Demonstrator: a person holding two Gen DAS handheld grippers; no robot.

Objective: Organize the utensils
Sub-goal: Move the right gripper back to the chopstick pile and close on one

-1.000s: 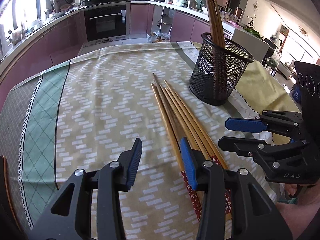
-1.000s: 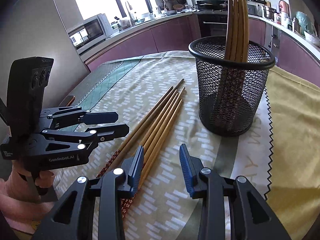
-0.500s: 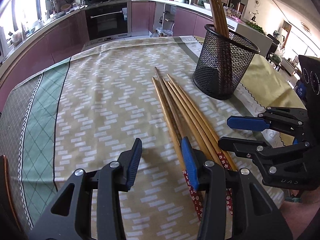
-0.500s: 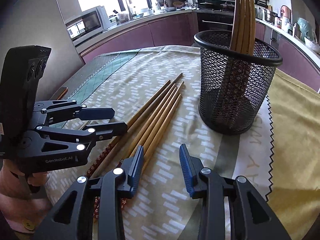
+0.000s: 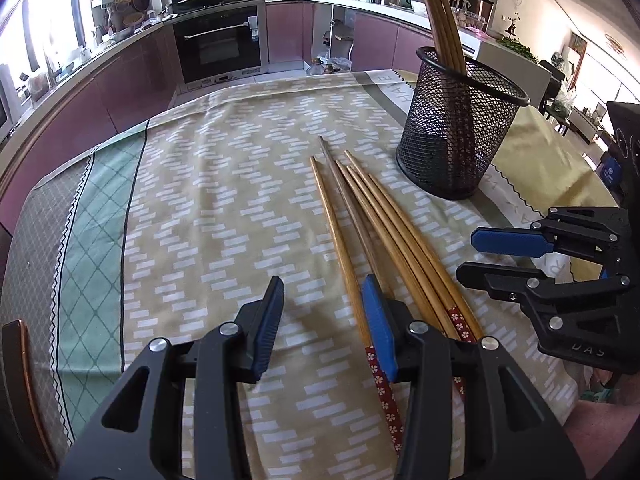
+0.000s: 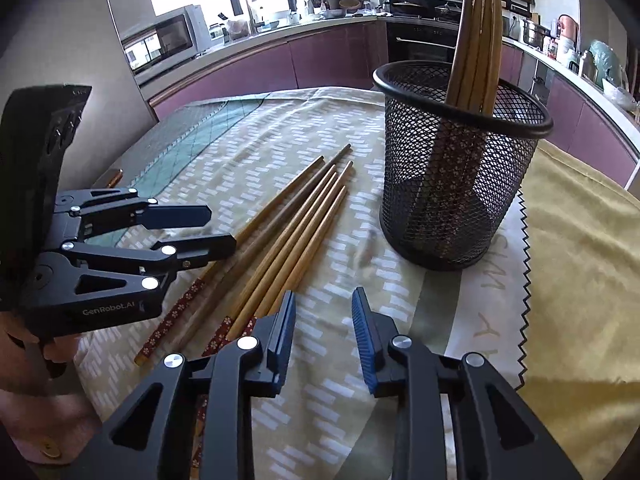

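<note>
Partly done: several wooden chopsticks (image 6: 476,40) standing in the black mesh holder (image 6: 460,168), ahead of both fingers. Five loose red-ended wooden chopsticks (image 5: 372,224) lying on the worktop between left gripper (image 5: 320,320) and right gripper (image 6: 324,328), both spread and empty, right just narrowing.

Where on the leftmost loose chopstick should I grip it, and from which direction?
Grip the leftmost chopstick on its bare wooden shaft just beyond the red patterned end, probably from above, jaws straddling it across its length. It lies flat on the tablecloth, slightly apart from the other chopsticks, so its left side is free.
</note>
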